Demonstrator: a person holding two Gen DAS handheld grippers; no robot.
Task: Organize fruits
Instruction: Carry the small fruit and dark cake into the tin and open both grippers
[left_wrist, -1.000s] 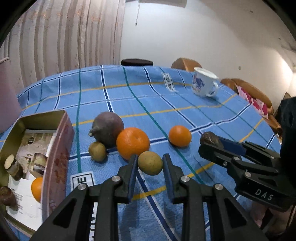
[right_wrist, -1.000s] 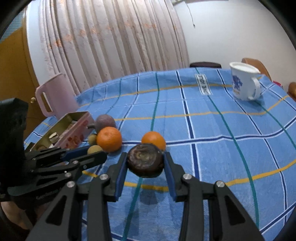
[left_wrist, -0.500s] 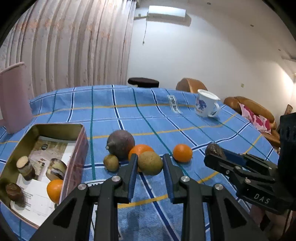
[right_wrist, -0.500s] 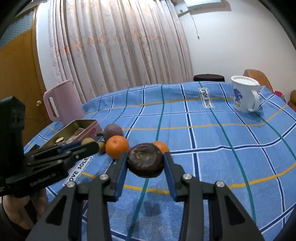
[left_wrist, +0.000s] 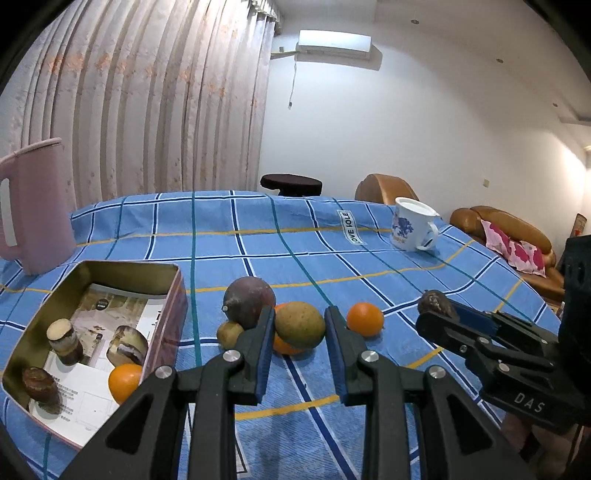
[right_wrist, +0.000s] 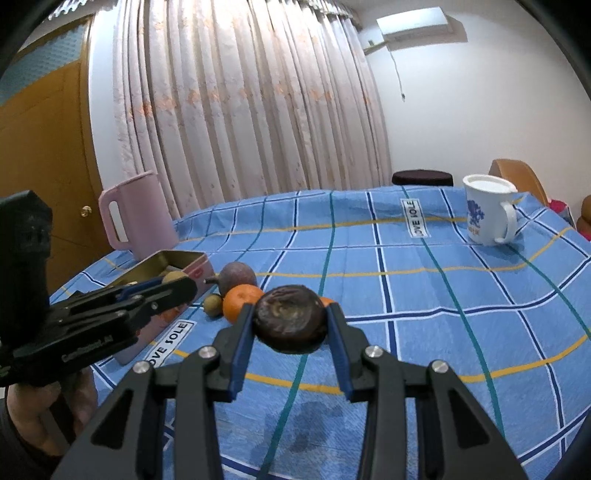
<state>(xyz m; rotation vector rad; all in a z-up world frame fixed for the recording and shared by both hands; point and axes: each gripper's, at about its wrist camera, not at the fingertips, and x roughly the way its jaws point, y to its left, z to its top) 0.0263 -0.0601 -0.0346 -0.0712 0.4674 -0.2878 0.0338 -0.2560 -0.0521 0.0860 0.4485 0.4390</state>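
Note:
My left gripper (left_wrist: 300, 325) is shut on a yellow-green fruit (left_wrist: 300, 324) and holds it above the table. My right gripper (right_wrist: 290, 319) is shut on a dark brown wrinkled fruit (right_wrist: 290, 317), also lifted; it shows in the left wrist view (left_wrist: 436, 302) too. On the blue checked cloth lie a purple fruit (left_wrist: 249, 301), a small green fruit (left_wrist: 229, 333), an orange (left_wrist: 284, 343) partly hidden behind the held fruit, and a smaller orange (left_wrist: 365, 318). An open tin (left_wrist: 37, 317) at the left holds an orange (left_wrist: 125, 382) and several brown pieces.
A pink jug (left_wrist: 31, 206) stands at the far left behind the tin. A white mug with blue print (left_wrist: 412, 229) stands at the far right of the table. Chairs and a sofa (left_wrist: 509, 236) lie beyond the table's far edge.
Both grippers have risen with their fruits. The yellow-green fruit has left the cloth, and the views now look more level across the table.

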